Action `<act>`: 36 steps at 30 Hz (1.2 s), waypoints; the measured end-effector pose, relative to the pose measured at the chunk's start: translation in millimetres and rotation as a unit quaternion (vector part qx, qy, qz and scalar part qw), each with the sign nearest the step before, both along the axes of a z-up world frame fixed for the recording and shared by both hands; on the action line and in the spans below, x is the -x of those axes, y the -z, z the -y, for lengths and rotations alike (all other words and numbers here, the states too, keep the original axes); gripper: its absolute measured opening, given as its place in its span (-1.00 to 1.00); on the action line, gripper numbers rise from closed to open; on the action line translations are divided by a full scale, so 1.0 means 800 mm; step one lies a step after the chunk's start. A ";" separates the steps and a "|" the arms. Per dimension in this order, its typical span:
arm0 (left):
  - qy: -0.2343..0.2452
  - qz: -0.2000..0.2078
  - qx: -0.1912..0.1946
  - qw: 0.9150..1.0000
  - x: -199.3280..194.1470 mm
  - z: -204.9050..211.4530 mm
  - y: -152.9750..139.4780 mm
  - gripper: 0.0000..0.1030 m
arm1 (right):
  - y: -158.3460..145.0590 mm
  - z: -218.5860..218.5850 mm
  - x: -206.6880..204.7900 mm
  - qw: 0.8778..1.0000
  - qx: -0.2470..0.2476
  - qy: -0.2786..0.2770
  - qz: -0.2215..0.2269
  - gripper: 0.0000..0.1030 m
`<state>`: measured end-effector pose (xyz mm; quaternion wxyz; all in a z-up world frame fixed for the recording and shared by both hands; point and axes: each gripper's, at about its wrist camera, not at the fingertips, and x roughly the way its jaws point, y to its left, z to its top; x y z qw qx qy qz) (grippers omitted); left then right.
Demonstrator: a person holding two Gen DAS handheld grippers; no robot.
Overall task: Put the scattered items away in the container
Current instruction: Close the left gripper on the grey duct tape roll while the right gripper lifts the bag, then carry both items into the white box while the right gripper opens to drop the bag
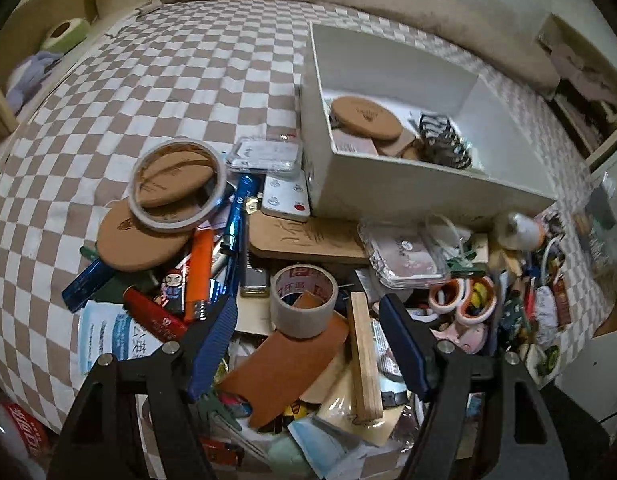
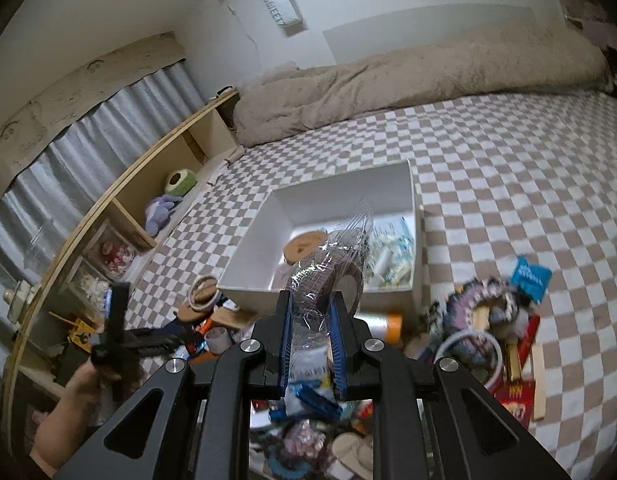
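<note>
Bed, checked cover (image 1: 168,80): carries a white open box (image 1: 388,196) and a heap of scattered items just beside its near wall.

Box contents: cork discs (image 1: 366,118), a dark hair claw (image 1: 444,140), small packets.

Heap: tape ring (image 1: 176,184) lying on cork discs, brown tape roll (image 1: 304,300), orange lighter (image 1: 198,272), wooden stick (image 1: 364,356), scissors (image 1: 464,300).

Left gripper (image 1: 308,340): jaws apart, nothing between them, poised over the brown tape roll.

Right gripper (image 2: 310,340): jaws clamped on a film-wrapped roll (image 2: 328,276), held in front of the box.
</note>
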<state>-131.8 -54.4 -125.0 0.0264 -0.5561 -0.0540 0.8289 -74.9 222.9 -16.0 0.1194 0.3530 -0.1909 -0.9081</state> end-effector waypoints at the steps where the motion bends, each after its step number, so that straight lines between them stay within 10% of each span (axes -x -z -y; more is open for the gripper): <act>1: 0.003 0.004 0.009 1.000 0.002 -0.003 0.003 0.42 | -0.003 0.002 0.005 1.000 0.000 -0.002 -0.003 -0.64; 6: 0.017 0.020 0.040 0.999 0.006 -0.012 0.019 0.37 | -0.014 0.007 0.026 1.000 0.002 -0.003 -0.013 -0.64; 10: 0.028 0.043 0.052 0.997 0.008 -0.015 0.035 -0.21 | -0.022 0.008 0.043 1.000 0.006 -0.002 -0.020 -0.64; 18: 0.026 0.033 0.057 0.998 0.007 -0.008 0.031 -0.43 | -0.014 0.012 0.068 1.000 0.021 -0.007 -0.018 -0.64; 22: 0.026 0.022 0.041 0.999 0.004 -0.002 0.017 -0.91 | -0.010 0.011 0.080 1.000 0.028 -0.003 -0.012 -0.64; 24: 0.027 0.022 0.037 0.999 0.005 -0.001 0.017 -0.88 | -0.009 0.010 0.083 0.999 0.032 0.000 -0.010 -0.64; 28: 0.020 0.040 0.029 0.999 0.011 0.001 0.036 0.13 | -0.003 0.010 0.089 0.999 0.037 0.003 -0.001 -0.64; 36: -0.001 0.031 0.038 0.999 0.029 -0.011 0.043 0.13 | 0.007 0.009 0.098 0.999 0.035 0.008 0.015 -0.64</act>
